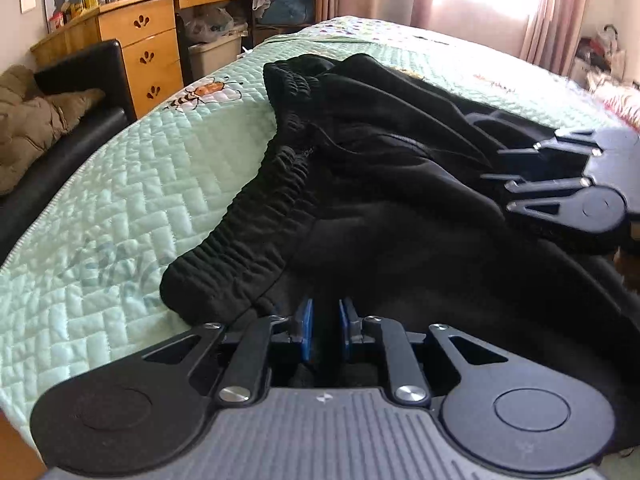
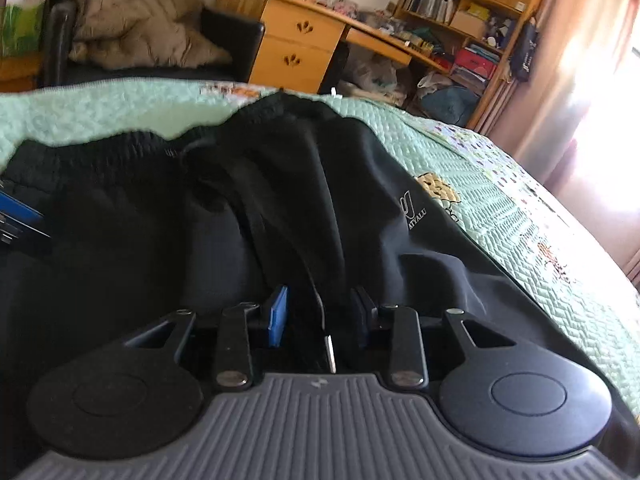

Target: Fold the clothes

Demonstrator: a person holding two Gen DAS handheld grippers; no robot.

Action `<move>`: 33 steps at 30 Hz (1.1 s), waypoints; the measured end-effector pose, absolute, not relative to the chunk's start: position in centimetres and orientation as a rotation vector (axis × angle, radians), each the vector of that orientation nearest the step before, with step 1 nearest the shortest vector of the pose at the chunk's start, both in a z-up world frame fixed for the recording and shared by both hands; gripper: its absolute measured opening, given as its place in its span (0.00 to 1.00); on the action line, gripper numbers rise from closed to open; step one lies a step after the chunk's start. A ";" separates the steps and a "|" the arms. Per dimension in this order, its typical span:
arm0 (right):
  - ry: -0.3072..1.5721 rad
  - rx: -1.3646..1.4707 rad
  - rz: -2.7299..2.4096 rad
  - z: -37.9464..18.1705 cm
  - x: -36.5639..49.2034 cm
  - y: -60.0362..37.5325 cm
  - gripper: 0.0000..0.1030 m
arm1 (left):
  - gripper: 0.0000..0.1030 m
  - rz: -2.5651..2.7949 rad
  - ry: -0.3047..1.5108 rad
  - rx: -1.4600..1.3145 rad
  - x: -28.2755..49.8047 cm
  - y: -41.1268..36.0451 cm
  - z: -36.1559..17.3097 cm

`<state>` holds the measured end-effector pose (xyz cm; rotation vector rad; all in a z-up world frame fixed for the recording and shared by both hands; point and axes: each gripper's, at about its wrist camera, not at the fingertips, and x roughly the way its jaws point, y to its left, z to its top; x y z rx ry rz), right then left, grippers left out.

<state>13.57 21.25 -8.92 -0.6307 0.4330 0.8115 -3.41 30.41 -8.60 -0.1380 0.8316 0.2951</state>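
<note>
A pair of black trousers (image 1: 400,184) is seen spread, rumpled, across a pale green quilted bedspread (image 1: 120,184), the elasticated waistband (image 1: 256,216) bunched along the left side and a small white logo (image 2: 409,212) showing on the cloth in the right wrist view. The left gripper (image 1: 323,322) is held low over the near edge of the garment, its blue pads (image 1: 307,320) standing a narrow gap apart with dark cloth between them — whether the cloth is actually pinched cannot be told. The right gripper (image 2: 320,316) is held over the middle of the trousers, its fingers set further apart, with a cord (image 2: 320,312) and a ridge of fabric lying in the gap; no firm grip is shown.

The cloth is creased and ridged, not squared into a flat stack, so a gathering or straightening step is judged to be in hand. A sure hold on both edges would be called for next, so that the fabric can be drawn taut and laid over evenly — the loose drawstring is best kept clear of the fold. A wooden desk (image 1: 136,36) and a black sofa (image 1: 72,92) are visible beyond the bed.
</note>
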 end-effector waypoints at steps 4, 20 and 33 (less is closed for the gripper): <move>0.393 -0.612 0.753 -7.9 13.9 20.3 0.00 | 0.16 0.319 0.840 -0.132 -3.5 31.1 -8.7; 0.479 -0.240 0.681 -5.2 13.6 13.2 0.49 | 0.16 0.353 0.828 -0.127 -3.3 30.9 -9.1; 0.605 -0.239 0.666 -7.1 12.1 8.6 0.28 | 0.16 0.347 0.824 -0.183 -3.3 31.7 -9.2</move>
